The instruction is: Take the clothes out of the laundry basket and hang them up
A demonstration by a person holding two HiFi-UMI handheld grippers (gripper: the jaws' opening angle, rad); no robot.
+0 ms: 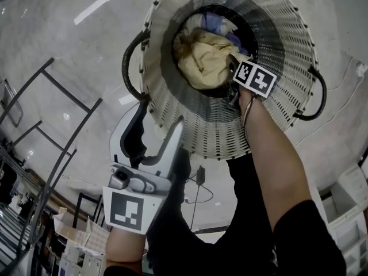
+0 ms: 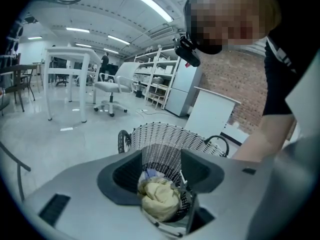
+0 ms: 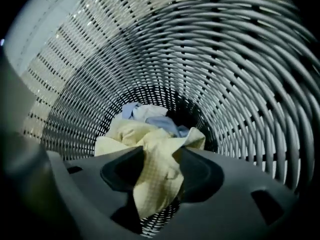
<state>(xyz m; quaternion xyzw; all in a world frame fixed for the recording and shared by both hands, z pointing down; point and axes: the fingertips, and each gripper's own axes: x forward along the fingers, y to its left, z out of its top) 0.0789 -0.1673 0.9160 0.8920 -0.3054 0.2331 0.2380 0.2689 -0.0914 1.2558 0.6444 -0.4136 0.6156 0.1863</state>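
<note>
The basket, white wicker with black handles, stands on the pale floor; a dark metal frame stands off its left side. A crumpled yellow cloth lies at the bottom of the basket, with a pale blue cloth under its far edge. The right gripper reaches steeply down inside the basket, against the near right wall; its jaws stand wide, and a raised fold of the yellow cloth hangs in the gap between them, brushing the pads; the pads do not clamp it, and the rest of the cloth lies on the pile. The left gripper hovers outside the basket, above its near left rim, tilted down toward it; its jaws are wide apart with nothing between them; in the left gripper view only the distant basket and cloth show through the gap.
</note>
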